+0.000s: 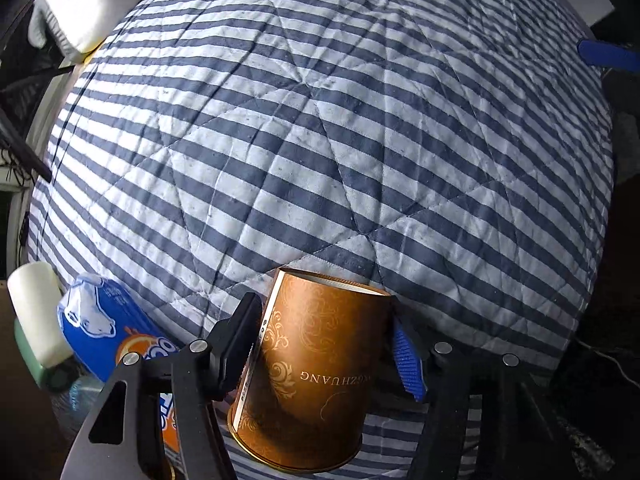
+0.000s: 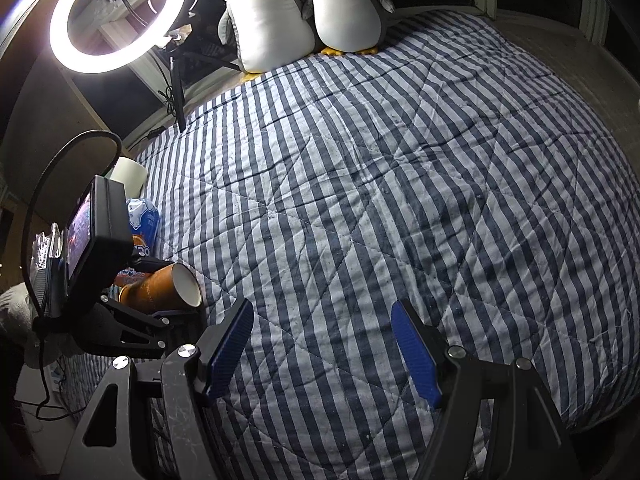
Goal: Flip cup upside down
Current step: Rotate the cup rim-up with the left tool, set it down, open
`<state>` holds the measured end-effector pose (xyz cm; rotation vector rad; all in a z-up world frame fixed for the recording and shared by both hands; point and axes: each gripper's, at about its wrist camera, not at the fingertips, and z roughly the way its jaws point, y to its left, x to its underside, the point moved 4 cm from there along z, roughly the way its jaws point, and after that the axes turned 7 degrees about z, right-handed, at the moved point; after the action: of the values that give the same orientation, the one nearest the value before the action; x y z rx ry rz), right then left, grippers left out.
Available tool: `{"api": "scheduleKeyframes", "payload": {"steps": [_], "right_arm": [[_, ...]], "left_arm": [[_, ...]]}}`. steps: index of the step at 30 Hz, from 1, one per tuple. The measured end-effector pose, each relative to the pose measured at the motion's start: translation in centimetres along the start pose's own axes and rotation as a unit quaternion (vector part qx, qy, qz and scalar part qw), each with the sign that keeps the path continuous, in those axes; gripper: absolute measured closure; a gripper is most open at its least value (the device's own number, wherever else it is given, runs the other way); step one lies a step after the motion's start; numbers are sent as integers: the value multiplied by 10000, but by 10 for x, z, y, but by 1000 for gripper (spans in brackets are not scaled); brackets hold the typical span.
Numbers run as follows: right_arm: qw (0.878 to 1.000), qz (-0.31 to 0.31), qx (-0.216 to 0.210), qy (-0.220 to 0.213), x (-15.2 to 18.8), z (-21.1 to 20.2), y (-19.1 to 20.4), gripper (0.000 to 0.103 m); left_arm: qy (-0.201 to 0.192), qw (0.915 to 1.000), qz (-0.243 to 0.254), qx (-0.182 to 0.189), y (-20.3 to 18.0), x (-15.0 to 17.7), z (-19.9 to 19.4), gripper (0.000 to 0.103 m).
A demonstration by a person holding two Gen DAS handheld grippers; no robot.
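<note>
My left gripper [image 1: 320,344] is shut on a brown paper cup [image 1: 312,376] with gold scroll print, held above the striped quilt [image 1: 320,140]. In the left wrist view the cup's mouth points away from the camera and its base toward it. In the right wrist view the cup [image 2: 168,286] lies on its side in the left gripper [image 2: 160,304], white inside facing right. My right gripper [image 2: 322,344] is open and empty, blue pads apart, over the quilt [image 2: 380,200].
A blue packet with a polar bear [image 1: 100,320], an orange packet [image 1: 160,354] and a white bottle [image 1: 38,312] lie at the quilt's left edge. Two plush penguins [image 2: 304,12] sit at the far end. A ring light [image 2: 116,16] glows at upper left.
</note>
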<state>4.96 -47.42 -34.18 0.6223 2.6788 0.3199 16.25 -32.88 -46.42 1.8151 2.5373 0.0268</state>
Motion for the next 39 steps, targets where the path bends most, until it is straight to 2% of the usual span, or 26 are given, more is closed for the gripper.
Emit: {"api": "scheduleKeyframes", "payload": {"steps": [6, 10, 12, 13, 16, 17, 20, 21, 24, 28, 37, 39], "right_arm": [[10000, -97, -4, -4, -2, 2, 3, 35], [9999, -146, 7, -51, -2, 0, 5, 35], [9998, -178, 14, -71, -3, 0, 6, 35], [9998, -191, 12, -74, -3, 0, 6, 35], [9998, -206, -16, -50, -2, 1, 9, 35], [9997, -222, -19, -42, -1, 1, 10, 35], [9996, -268, -35, -12, 0, 3, 14, 35], [9996, -285, -40, 3, 0, 3, 15, 35], [9994, -338, -44, 31, 1, 4, 19, 35], [9993, -364, -48, 31, 2, 4, 21, 35], [9993, -341, -128, -15, 4, 1, 21, 35], [9993, -336, -119, -71, 4, -1, 20, 35]], "left_arm": [[-607, 9966, -540, 129, 19, 12, -17, 38], [-1153, 9882, -975, 242, 32, 22, -31, 38], [-1516, 9814, -1165, 142, 35, 26, -41, 38], [-1707, 9773, -1255, 95, 38, 28, -47, 38], [-2404, 9550, -1725, 219, 35, 28, -67, 39], [-2665, 9444, -1919, 173, 38, 32, -71, 39], [-3173, 9200, -2300, -110, 43, 38, -77, 40], [-3237, 9155, -2385, -133, 38, 37, -73, 40], [-3223, 9126, -2509, -198, 36, 40, -59, 40], [-3290, 9090, -2542, -289, 40, 38, -65, 40], [-3115, 9181, -2428, -334, 44, 4, -50, 39], [-3097, 9183, -2446, -328, 44, 4, -50, 34]]}}
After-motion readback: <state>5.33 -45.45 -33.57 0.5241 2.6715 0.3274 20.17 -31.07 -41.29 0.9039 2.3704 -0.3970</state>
